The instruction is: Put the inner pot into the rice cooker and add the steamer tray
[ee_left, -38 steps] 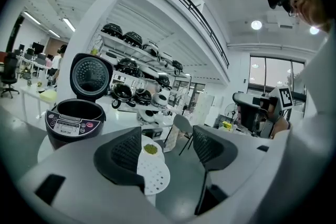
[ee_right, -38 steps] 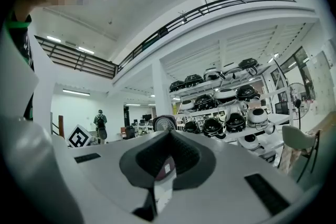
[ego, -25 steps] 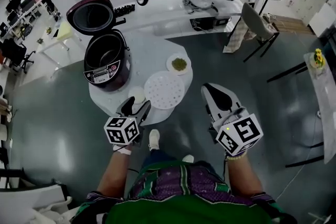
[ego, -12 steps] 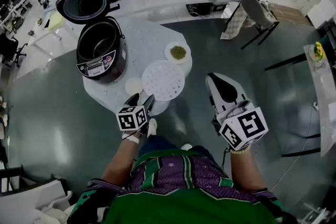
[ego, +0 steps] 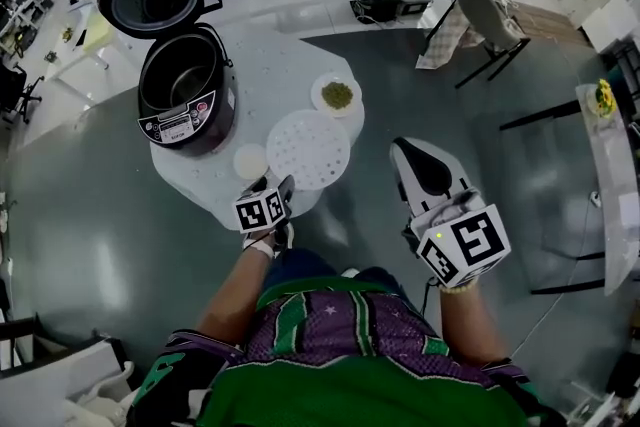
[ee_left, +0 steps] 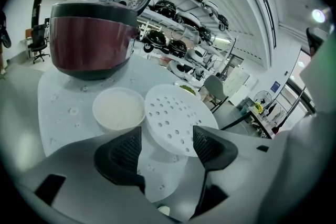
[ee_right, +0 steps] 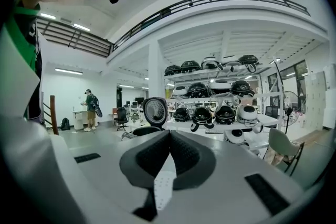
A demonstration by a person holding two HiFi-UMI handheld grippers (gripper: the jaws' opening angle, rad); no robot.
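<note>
Inner pot (ego: 186, 80) looks seated in rice cooker (ego: 176, 127). Steamer tray (ego: 308, 149) lies on table — 1 step left. Left gripper (ee_left: 167, 140) jaws apart at tray's near edge; right gripper (ee_right: 169, 136) closed, empty.

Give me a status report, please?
Left gripper open, facing steamer tray. Right gripper shut, empty. Tray flat on table, small bowl beside it.

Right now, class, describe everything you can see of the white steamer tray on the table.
The steamer tray is a round white disc, plastic by its look, pierced with many small holes. It lies flat on the table, beside a small white bowl and near a dish of green food. Nothing grips it; the left gripper hangs open at its near edge.
</note>
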